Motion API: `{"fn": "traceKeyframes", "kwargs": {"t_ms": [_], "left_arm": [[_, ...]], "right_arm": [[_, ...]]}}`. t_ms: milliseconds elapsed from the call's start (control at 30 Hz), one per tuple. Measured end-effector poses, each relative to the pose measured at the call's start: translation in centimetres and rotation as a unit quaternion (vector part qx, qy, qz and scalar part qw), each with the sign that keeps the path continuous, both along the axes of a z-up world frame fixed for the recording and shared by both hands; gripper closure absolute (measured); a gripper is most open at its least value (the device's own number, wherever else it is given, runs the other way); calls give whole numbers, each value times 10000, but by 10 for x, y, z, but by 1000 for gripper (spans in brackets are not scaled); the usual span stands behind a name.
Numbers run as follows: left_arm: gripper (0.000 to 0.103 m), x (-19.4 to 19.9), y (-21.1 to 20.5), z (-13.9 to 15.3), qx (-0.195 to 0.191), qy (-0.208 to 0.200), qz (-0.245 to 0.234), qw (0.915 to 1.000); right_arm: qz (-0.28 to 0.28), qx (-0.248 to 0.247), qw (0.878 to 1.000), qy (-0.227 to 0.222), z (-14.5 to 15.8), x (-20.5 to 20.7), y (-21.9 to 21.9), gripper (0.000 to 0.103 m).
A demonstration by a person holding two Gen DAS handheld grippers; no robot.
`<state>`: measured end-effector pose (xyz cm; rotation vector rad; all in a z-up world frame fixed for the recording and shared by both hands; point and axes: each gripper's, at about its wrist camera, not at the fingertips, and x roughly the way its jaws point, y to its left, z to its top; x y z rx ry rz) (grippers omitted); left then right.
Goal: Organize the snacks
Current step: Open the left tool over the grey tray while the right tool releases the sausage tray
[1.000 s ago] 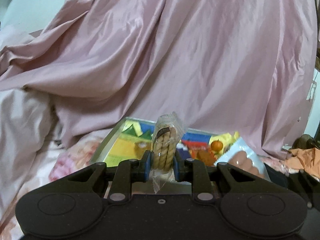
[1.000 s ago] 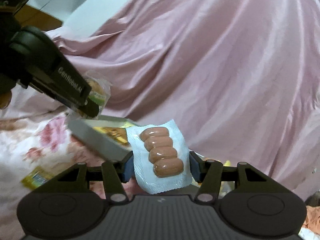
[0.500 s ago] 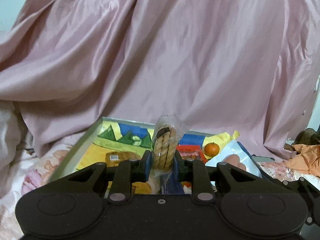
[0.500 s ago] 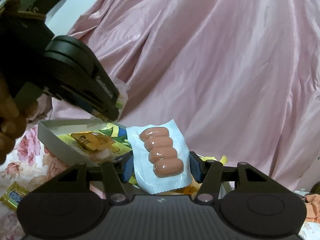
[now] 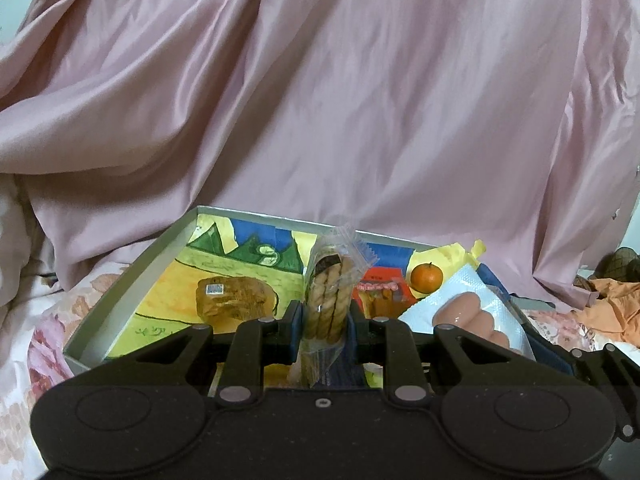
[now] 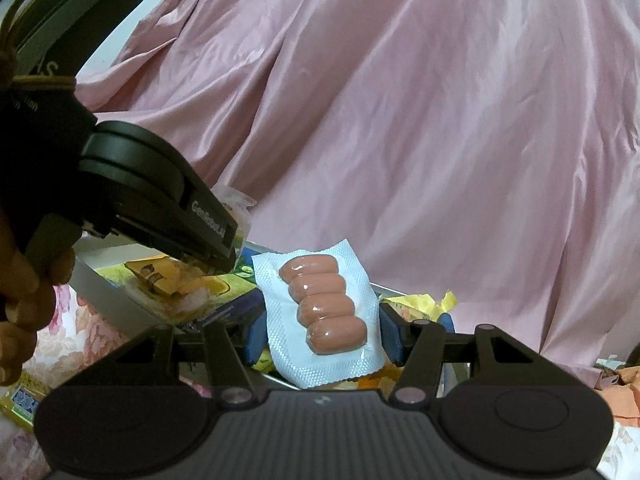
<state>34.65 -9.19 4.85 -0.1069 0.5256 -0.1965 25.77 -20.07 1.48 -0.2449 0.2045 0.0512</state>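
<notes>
The left gripper [image 5: 323, 322] pinches a clear packet of twisted biscuits [image 5: 326, 300] upright over the near edge of the box [image 5: 132, 284]. The right gripper [image 6: 318, 332] clamps a sausage pack [image 6: 320, 312] (four links, white backing) above the box's right side. Inside the box lie a bun [image 5: 234, 300] and an orange [image 5: 427, 277].

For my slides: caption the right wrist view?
Right claw holding sausage pack beside the snack box.

Tray [image 5: 120, 300] floor lies open at left; bread [image 5: 236, 300] and orange [image 5: 426, 277] crowd its middle and right.
</notes>
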Motion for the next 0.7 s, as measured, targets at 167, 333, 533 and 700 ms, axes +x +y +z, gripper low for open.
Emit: {"fn": "traceKeyframes", "kwargs": {"t_ms": [167,333,533,700], "left_arm": [[52,0,3,0,0,111,153,9998],[34,-5,11,5,-74,34,275,9996],[7,-16,21,16,-136,-127,452,9988],[1,-31,31,28,-53,-379,703,9968]], "right_arm": [[-6,-44,10000,67,0,3,2,40],[11,-67,10000,72,0,5,4,31],[42,-88,9999,-32,2,1,7,18],[8,-5,9999,-125,8,-7,8,4]]}}
